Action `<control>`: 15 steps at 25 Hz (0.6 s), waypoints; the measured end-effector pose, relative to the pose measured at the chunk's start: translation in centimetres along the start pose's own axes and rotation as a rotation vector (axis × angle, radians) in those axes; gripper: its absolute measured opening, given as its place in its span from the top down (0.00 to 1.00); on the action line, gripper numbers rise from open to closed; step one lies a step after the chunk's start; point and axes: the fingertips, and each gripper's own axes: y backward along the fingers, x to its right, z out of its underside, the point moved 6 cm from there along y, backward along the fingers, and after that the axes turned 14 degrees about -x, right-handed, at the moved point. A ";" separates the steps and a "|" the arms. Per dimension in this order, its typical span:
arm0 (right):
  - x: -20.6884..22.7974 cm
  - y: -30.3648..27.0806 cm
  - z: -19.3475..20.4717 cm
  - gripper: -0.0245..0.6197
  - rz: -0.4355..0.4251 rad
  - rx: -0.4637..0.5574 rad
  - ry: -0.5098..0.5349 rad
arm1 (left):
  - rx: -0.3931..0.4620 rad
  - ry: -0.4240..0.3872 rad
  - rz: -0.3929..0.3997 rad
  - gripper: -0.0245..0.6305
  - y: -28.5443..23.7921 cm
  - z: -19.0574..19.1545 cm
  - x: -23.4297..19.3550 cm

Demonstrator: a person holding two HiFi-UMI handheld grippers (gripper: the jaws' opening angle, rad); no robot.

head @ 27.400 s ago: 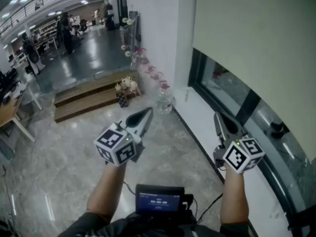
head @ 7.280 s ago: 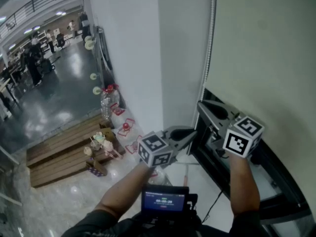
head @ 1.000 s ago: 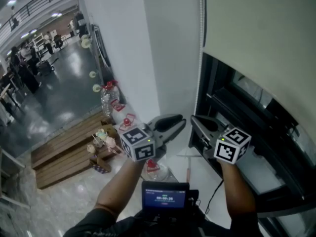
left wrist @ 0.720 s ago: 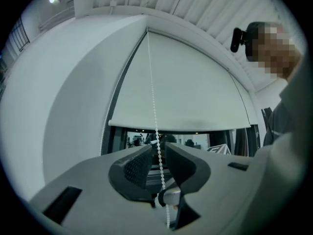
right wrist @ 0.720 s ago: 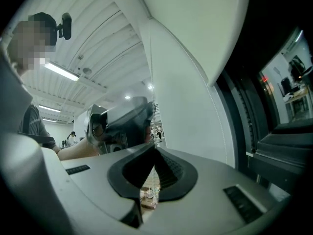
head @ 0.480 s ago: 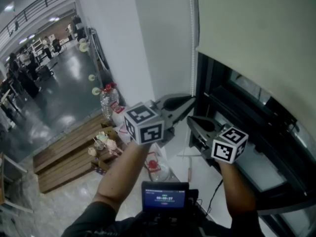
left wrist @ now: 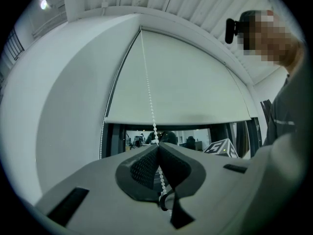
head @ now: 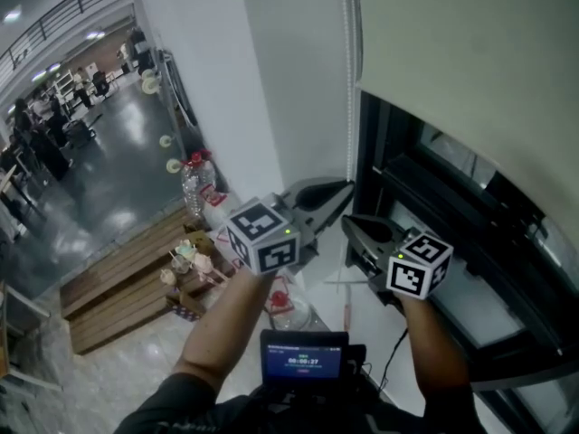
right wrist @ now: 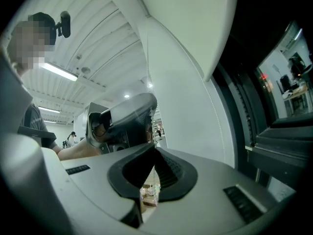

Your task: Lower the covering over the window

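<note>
The cream roller blind hangs partway down the dark window, its hem about where it sat a second ago, with the lower glass uncovered. The left gripper has come up from beside the right one to the wall edge of the frame; its jaws, wide a second ago, have just been closing and now pinch the white bead chain that hangs beside the blind. The right gripper sits just below, unmoved, jaws together on nothing.
</note>
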 end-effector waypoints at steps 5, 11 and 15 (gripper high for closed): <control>0.8 -0.7 1.6 0.96 0.002 -0.042 -0.031 | -0.024 0.027 -0.001 0.96 -0.6 2.1 -0.5; 1.0 -0.9 3.7 0.96 0.010 -0.071 -0.068 | -0.056 0.043 0.001 0.96 -0.8 4.2 0.2; 1.0 -1.1 4.9 0.96 0.013 -0.100 -0.091 | -0.070 0.068 0.014 0.96 -1.2 5.6 0.3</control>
